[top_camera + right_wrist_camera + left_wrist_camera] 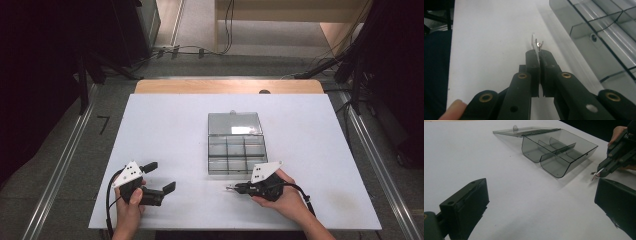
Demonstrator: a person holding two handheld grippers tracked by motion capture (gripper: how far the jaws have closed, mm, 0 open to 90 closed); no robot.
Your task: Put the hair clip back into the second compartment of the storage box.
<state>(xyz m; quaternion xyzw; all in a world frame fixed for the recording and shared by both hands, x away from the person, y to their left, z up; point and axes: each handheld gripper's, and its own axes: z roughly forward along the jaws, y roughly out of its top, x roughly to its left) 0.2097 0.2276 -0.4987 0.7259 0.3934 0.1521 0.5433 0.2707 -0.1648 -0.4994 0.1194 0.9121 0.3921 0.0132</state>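
Pinching a small metal clip, right gripper jaws clenched, left gripper jaws released — compartment box just beside, lid open.

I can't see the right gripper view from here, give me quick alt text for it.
The right gripper is shut on a small clear and metal part that sticks out past its fingertips, just above the white table. To its right stands the open smoky transparent compartment box; the compartments in view look empty. A fingertip shows at the bottom left corner.
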